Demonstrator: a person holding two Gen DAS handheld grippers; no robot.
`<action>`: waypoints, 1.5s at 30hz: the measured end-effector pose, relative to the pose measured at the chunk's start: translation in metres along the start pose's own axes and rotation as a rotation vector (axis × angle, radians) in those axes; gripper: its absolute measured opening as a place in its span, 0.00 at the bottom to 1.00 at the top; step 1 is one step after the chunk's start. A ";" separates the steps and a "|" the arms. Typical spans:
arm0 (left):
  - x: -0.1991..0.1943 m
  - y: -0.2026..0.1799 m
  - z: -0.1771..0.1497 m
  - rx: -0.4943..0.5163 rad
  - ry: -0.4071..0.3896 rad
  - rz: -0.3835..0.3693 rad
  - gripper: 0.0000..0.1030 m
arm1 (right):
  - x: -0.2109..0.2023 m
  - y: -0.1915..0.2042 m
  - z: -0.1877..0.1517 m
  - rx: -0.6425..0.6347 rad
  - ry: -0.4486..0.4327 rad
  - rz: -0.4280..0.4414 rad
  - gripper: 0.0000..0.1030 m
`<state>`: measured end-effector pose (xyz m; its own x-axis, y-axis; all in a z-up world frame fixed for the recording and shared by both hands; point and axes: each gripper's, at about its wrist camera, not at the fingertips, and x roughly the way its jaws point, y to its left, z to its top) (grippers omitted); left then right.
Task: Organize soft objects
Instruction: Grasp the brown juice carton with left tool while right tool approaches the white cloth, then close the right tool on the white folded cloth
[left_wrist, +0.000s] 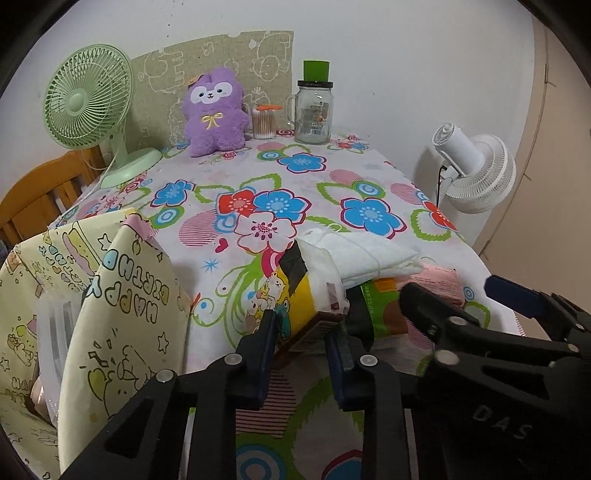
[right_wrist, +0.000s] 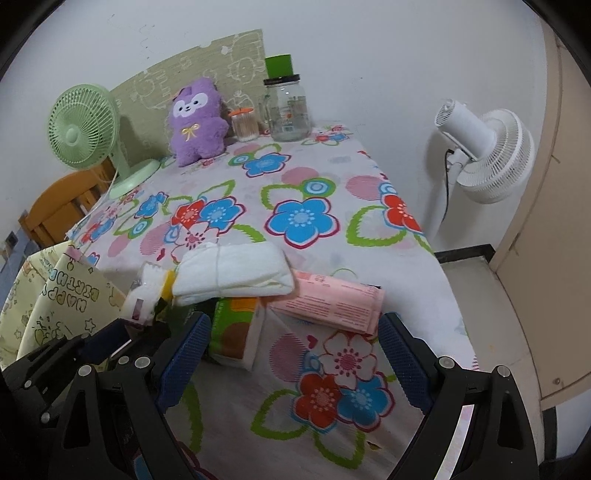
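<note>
Gift bag (left_wrist: 122, 295) stands open at the left table edge, contents unclear. Left gripper (left_wrist: 301, 328) is clenched on the yellow cartoon-print pack (left_wrist: 295, 295), both pads pressing its sides. White folded cloth (right_wrist: 236, 271) rests on top of the pile, green pack (right_wrist: 232, 332) beneath it. Right gripper (right_wrist: 291, 336) is spread wide, gripping nothing; pink pack (right_wrist: 332, 302) lies just ahead between its fingers. Glass jar (right_wrist: 288, 107) at the back looks empty.
</note>
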<state>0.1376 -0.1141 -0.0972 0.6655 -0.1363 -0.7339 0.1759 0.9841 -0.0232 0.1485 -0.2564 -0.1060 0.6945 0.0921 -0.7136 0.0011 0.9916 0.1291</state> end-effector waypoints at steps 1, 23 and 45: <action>0.000 0.000 0.000 0.000 -0.001 0.001 0.23 | 0.001 0.001 0.000 -0.003 0.001 0.002 0.91; 0.010 0.013 0.018 -0.033 -0.026 0.012 0.19 | 0.033 0.039 0.031 -0.091 0.010 0.051 0.91; 0.018 0.008 0.016 -0.007 -0.010 0.006 0.19 | 0.046 0.042 0.030 -0.092 0.061 0.115 0.37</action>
<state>0.1627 -0.1104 -0.1002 0.6739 -0.1311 -0.7271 0.1667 0.9857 -0.0232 0.2017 -0.2132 -0.1128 0.6411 0.2085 -0.7386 -0.1437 0.9780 0.1514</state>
